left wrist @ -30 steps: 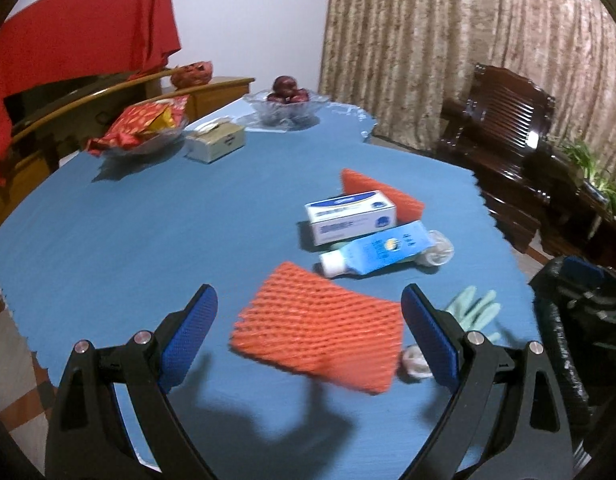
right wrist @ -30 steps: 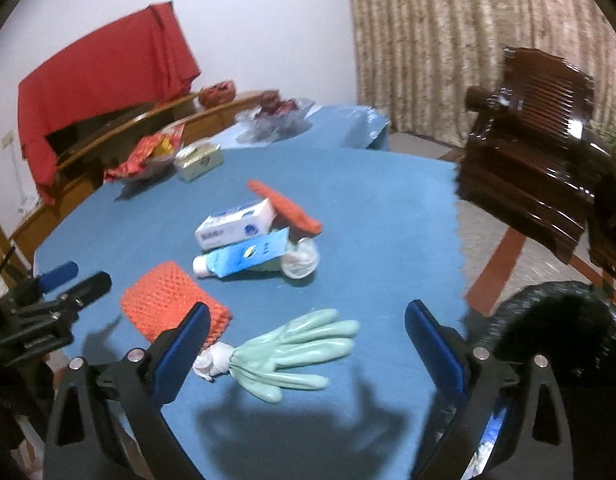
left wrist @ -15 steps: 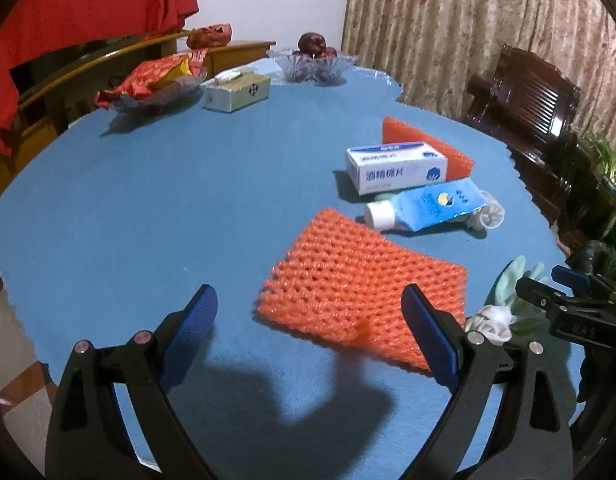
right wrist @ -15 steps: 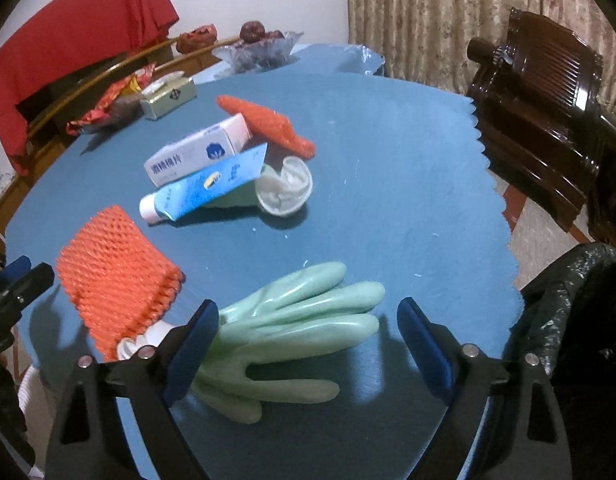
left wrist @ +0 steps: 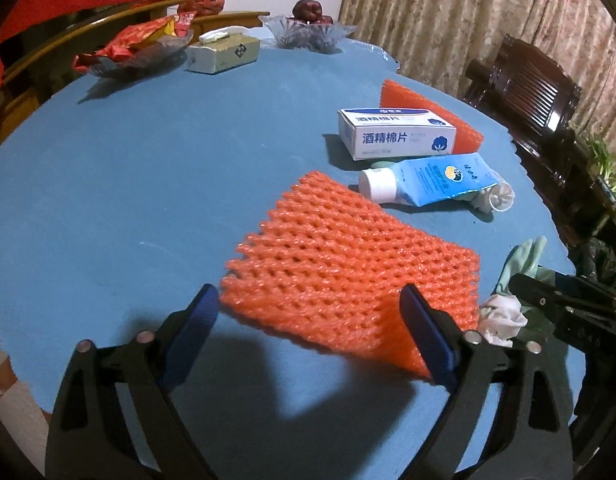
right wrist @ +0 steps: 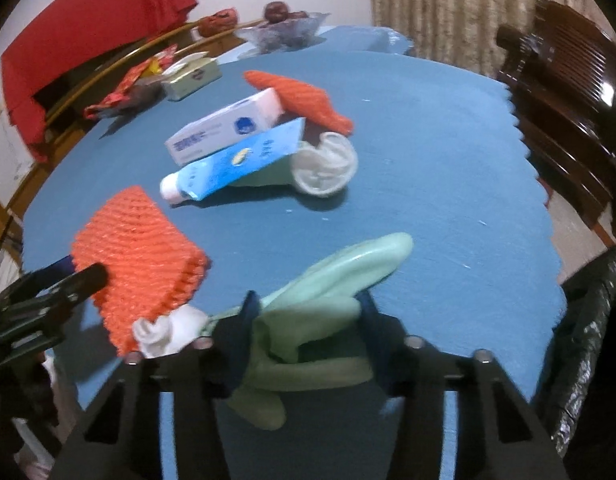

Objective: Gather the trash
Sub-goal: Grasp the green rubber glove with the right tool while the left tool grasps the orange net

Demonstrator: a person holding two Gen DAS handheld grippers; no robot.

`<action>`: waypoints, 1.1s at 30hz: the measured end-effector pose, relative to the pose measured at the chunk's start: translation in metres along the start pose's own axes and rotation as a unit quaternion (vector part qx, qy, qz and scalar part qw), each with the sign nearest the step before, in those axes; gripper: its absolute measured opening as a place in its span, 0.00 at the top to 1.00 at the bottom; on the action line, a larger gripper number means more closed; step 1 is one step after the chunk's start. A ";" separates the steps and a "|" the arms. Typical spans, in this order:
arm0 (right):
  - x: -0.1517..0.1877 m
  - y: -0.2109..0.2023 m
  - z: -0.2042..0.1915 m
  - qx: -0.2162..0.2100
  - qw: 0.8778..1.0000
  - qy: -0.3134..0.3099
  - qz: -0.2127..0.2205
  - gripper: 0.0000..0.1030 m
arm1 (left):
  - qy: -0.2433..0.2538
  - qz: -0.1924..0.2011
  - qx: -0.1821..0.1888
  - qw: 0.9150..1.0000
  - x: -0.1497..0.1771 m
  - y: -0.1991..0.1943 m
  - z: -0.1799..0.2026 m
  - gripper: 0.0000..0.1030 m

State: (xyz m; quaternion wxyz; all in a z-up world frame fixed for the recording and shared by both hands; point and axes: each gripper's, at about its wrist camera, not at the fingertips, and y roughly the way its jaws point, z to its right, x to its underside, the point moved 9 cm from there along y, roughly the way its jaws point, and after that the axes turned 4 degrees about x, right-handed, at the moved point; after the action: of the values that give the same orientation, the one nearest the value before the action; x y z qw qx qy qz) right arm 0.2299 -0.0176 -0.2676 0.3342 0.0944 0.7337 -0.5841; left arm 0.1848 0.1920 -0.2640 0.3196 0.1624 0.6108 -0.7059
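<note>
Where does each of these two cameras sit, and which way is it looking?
Left wrist view: on the left gripper, looking down along its closing fingers over the orange foam net.
Right wrist view: on the right gripper, looking down at the green glove bunched between its closing fingers.
Both share the blue table, white box and blue tube; each shows the other gripper.

Orange foam net flat on blue tablecloth, near corner curled up. Pale green glove beside it, bunched, fingers pointing away, white cuff touching net. Farther off: white box, blue tube on crumpled cup, second orange net behind box.
</note>
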 end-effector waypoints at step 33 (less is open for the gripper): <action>-0.024 -0.070 0.000 -0.029 0.998 -0.011 0.061 0.75 | 0.018 0.060 0.055 0.997 -0.037 -0.049 0.050 0.88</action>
State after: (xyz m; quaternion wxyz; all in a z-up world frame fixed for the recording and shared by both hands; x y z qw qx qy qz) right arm 0.2109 -0.0324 -0.1976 0.3799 0.1224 0.7392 -0.5425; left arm 0.1885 0.1555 -0.1933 0.3407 0.2287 0.5657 -0.7153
